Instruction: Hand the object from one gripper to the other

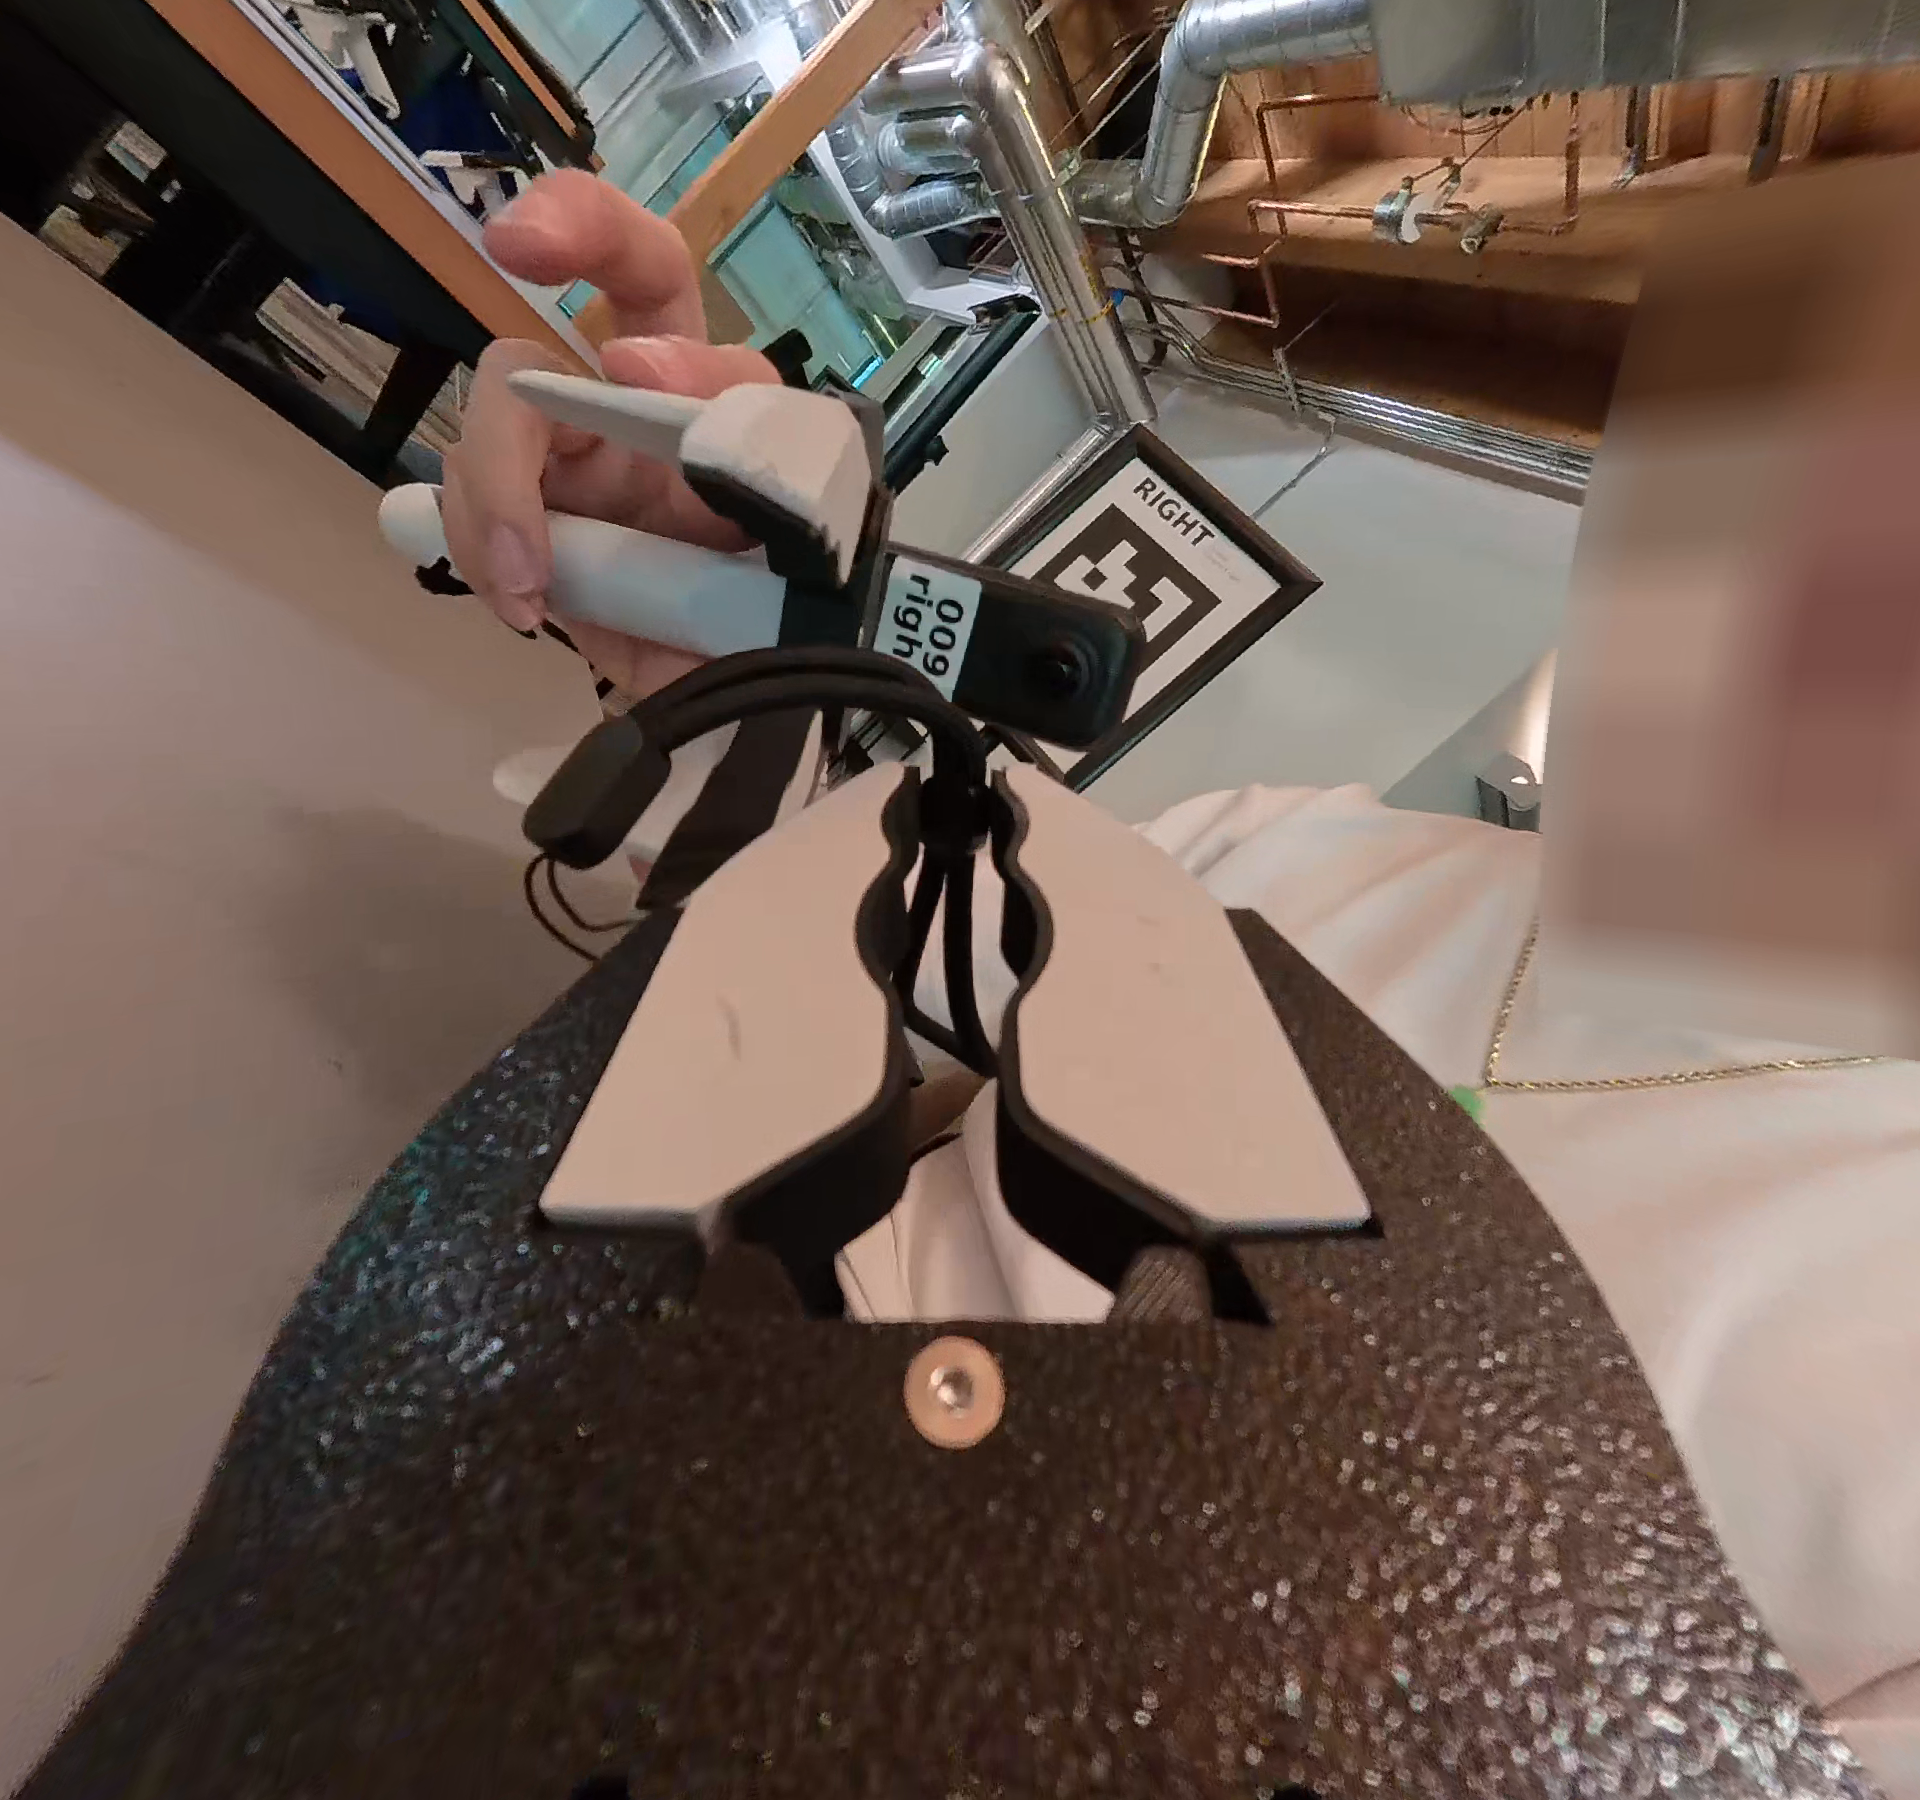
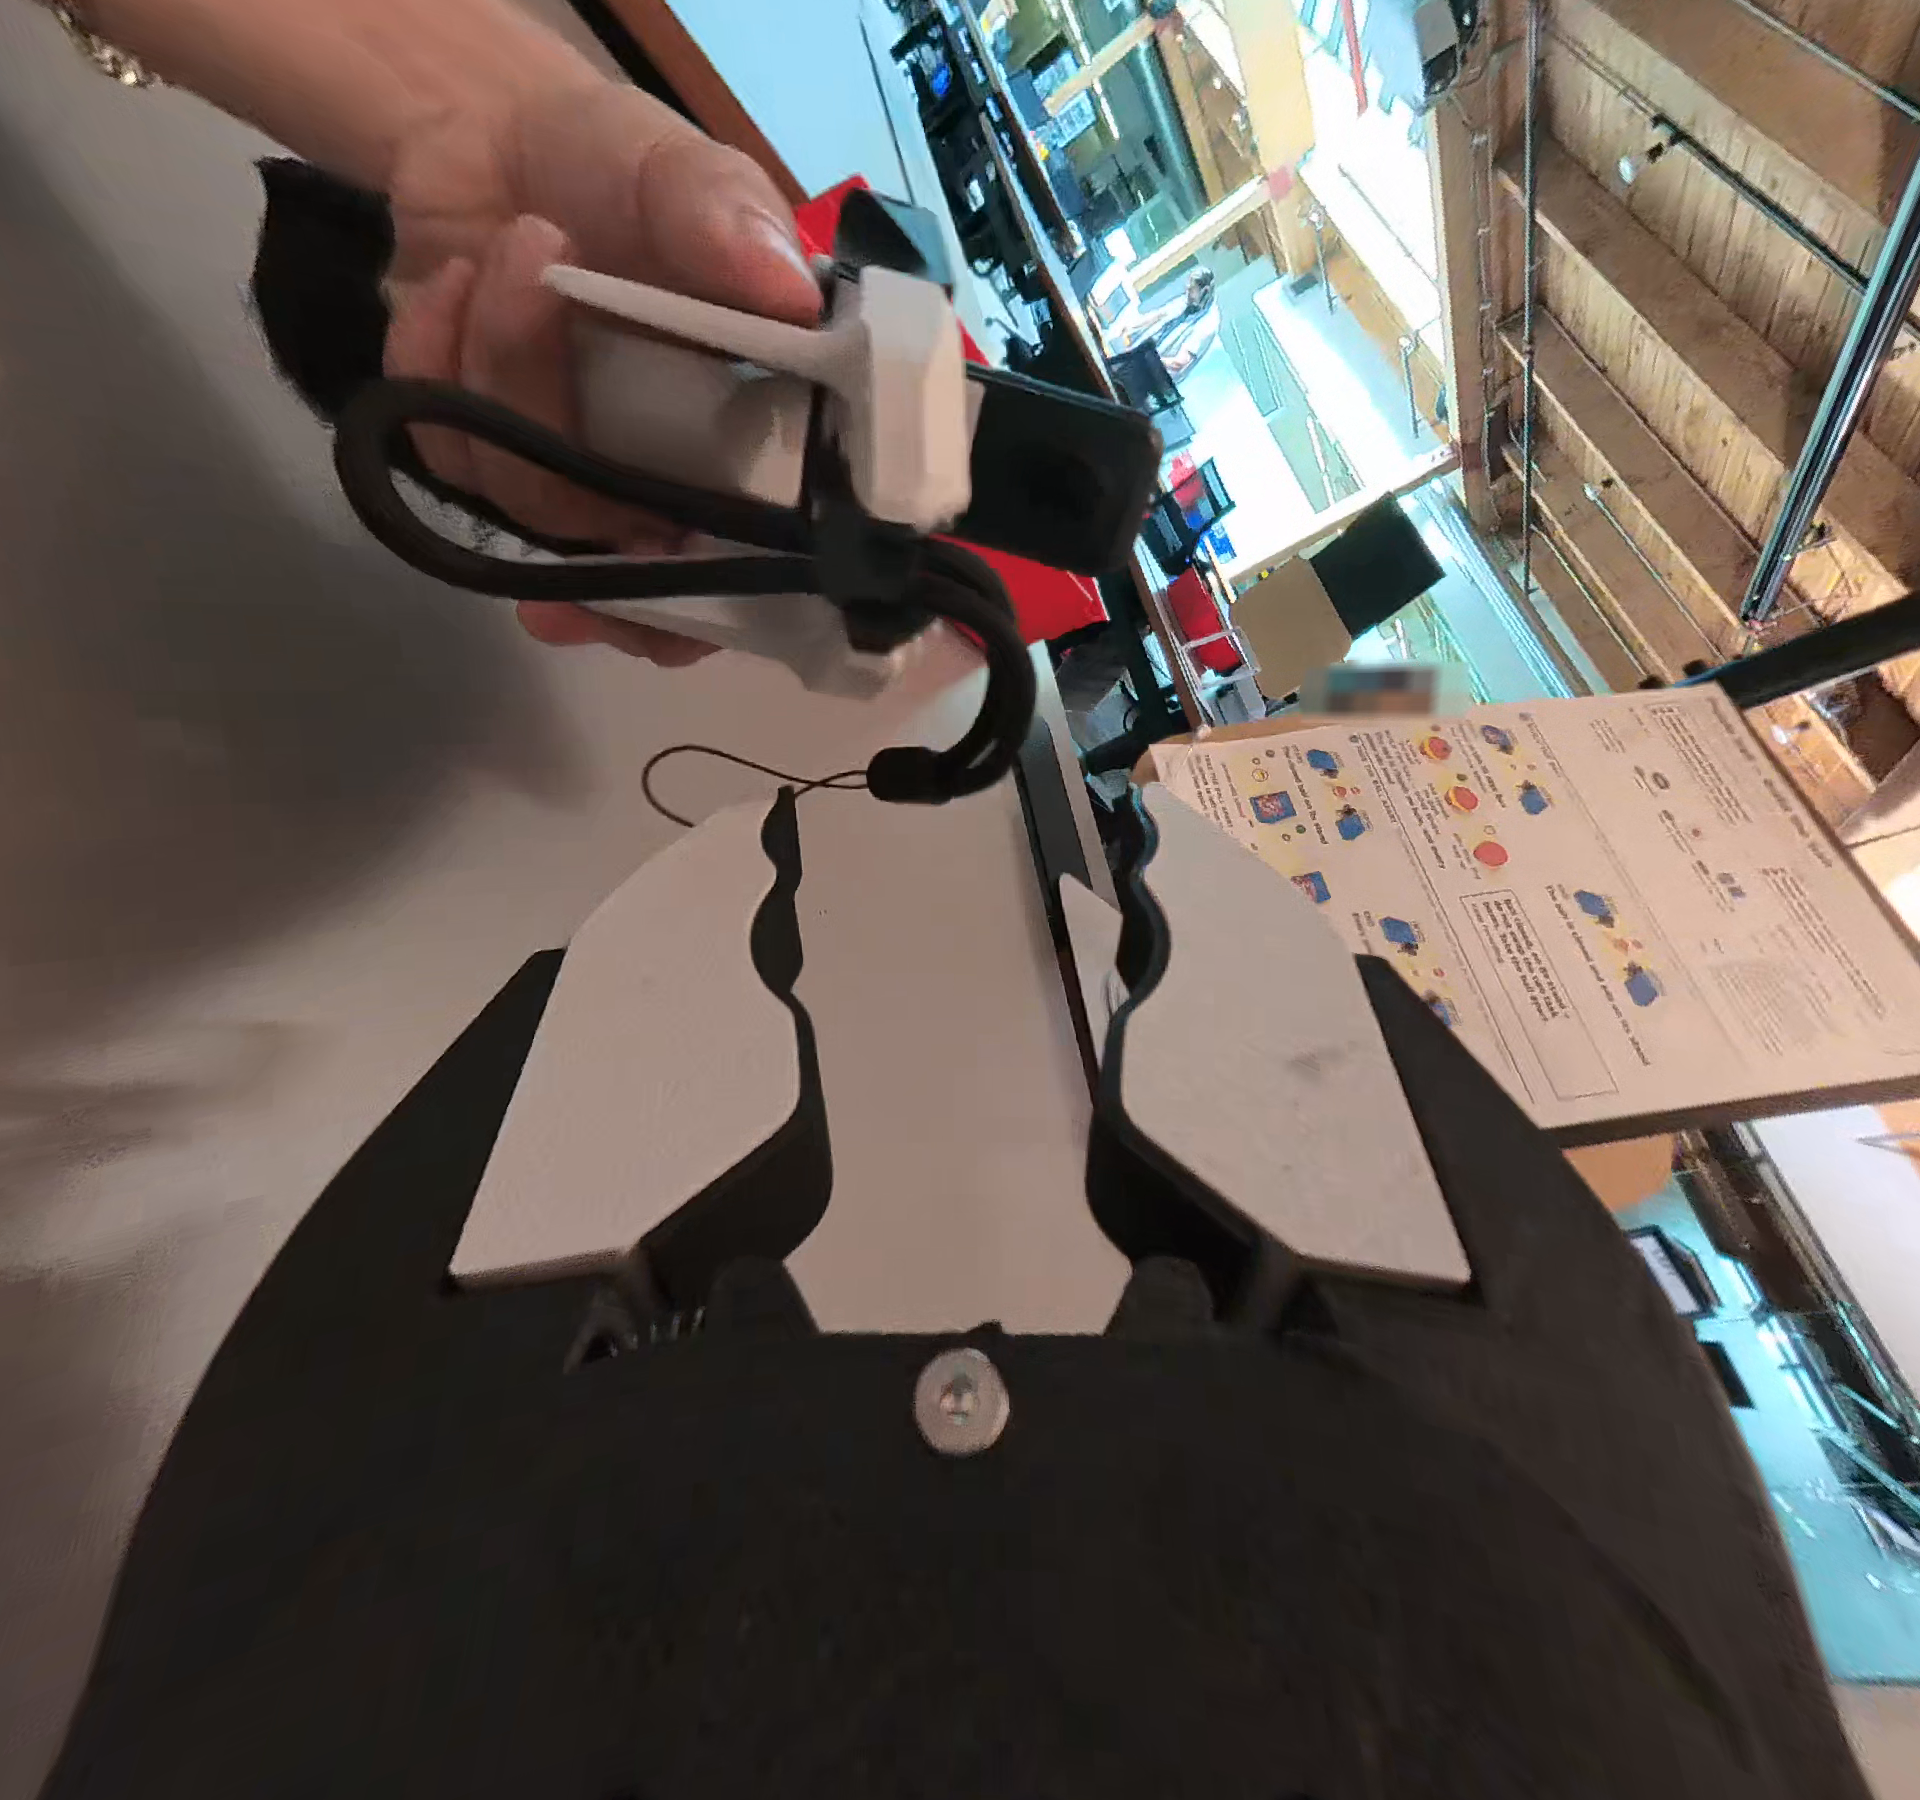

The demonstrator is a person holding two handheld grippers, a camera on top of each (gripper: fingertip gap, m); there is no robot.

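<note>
The object is a black wrist strap (image 1: pixel 727 685) with a thin cord at its end. My left gripper (image 1: pixel 951 789) is shut on the strap near its middle, and the strands run down between its jaws. In the right wrist view the left gripper (image 2: pixel 862 561) is held up by a hand, with the strap's loop (image 2: pixel 416 462) to its left and its hooked end (image 2: pixel 935 774) hanging just above my right gripper (image 2: pixel 966 805). The right gripper is open and empty, its fingertips (image 2: pixel 784 805) just below the strap's end.
A hand holds the right gripper's white handle (image 1: pixel 644 592) in the left wrist view. A framed black-and-white marker board (image 1: pixel 1132 576) stands behind it. A person in a white top (image 1: pixel 1558 1283) is close on the right. A printed sheet on a board (image 2: pixel 1558 909) lies right of my right gripper. The gap from one gripper's tips to the other's is roughly 5 centimeters.
</note>
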